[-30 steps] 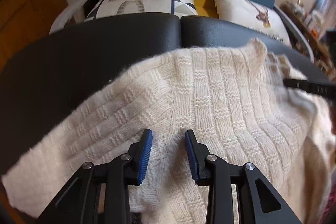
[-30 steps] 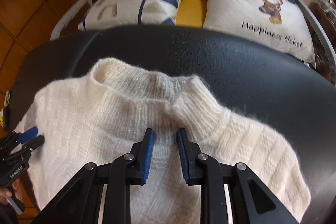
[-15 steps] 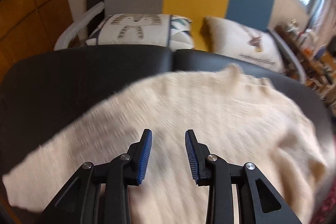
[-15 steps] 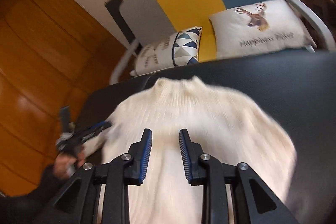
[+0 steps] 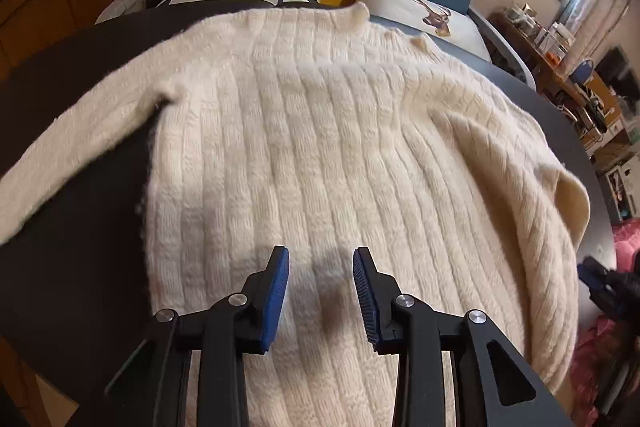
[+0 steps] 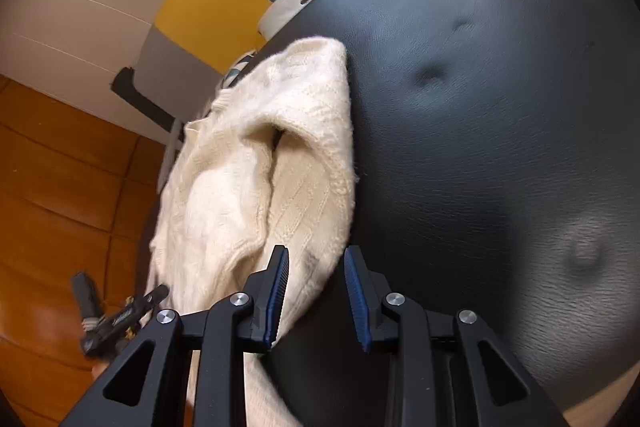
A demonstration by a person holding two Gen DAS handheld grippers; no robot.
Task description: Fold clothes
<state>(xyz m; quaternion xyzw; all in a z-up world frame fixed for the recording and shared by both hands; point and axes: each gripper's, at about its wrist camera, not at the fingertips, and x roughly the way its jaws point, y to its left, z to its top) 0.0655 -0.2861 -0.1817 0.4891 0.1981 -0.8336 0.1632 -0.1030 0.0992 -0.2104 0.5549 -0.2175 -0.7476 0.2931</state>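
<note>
1. Left view: cream sweater (image 5: 320,131) spread flat on black worktop (image 5: 80,227); left hand-held gripper (image 5: 320,291) above it, jaws apart, gripping nothing.
2. Right view: right hand-held gripper (image 6: 316,291) opening over sweater's (image 6: 256,187) edge, gripping nothing.

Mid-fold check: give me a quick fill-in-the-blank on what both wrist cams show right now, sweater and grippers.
1. The cream knitted sweater lies spread on a padded surface whose colour is ____.
2. Between the blue pads of the left gripper there is only a gap, so it holds ____.
3. The jaws of the right gripper are opening above the sweater's ____ sleeve.
4. The cushion behind the sweater bears a picture of a ____.

Missing words: black; nothing; folded; deer
</note>
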